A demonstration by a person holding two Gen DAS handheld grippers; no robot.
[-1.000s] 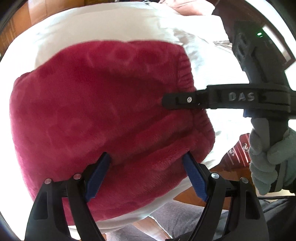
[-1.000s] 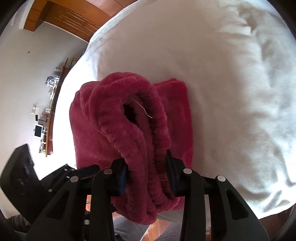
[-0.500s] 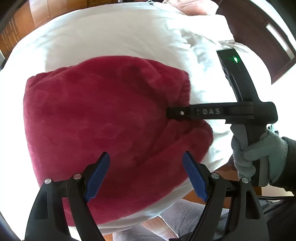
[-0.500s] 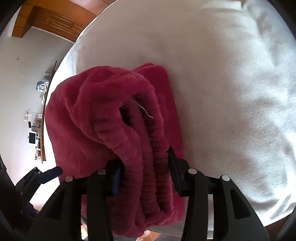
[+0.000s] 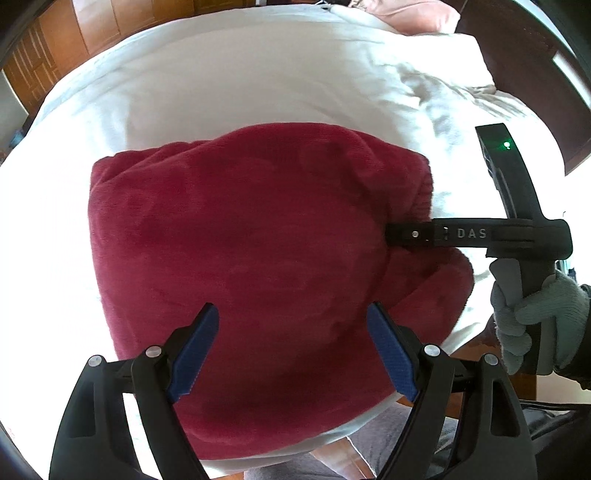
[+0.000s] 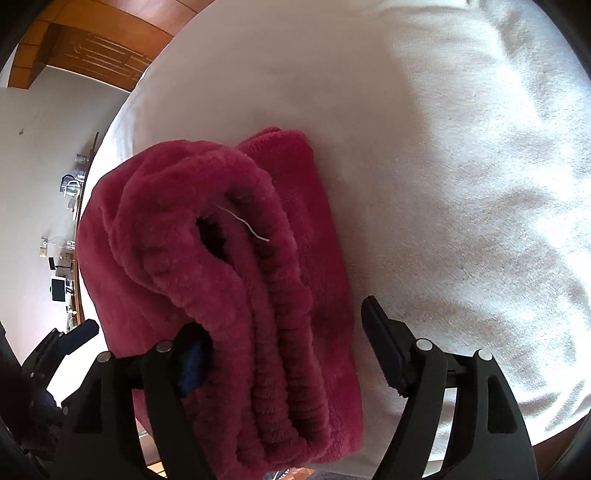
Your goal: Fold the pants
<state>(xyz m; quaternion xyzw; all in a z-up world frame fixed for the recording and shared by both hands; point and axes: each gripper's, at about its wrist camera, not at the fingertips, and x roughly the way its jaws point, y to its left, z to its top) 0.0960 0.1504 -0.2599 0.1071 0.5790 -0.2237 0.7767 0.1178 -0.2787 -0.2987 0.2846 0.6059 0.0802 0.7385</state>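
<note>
The dark red fleece pants (image 5: 251, 240) lie folded into a thick square bundle on the white bed (image 5: 240, 74). My left gripper (image 5: 291, 343) is open and empty, hovering over the bundle's near edge. My right gripper (image 6: 284, 343) is open, its jaws standing either side of the ribbed waistband layers (image 6: 273, 325) at the bundle's right edge. In the left wrist view the right gripper (image 5: 406, 234) reaches in from the right, one finger at the bundle's edge.
The bed's near edge (image 5: 332, 435) is close below the pants. A pink pillow (image 5: 406, 18) lies at the far end. Wooden wardrobes (image 5: 74, 40) stand behind. A gloved hand (image 5: 528, 325) holds the right gripper.
The right gripper was shut on the waistband layers and has now opened, letting go. The bundle has settled lower onto the bed. The left gripper pulled back, still open.
</note>
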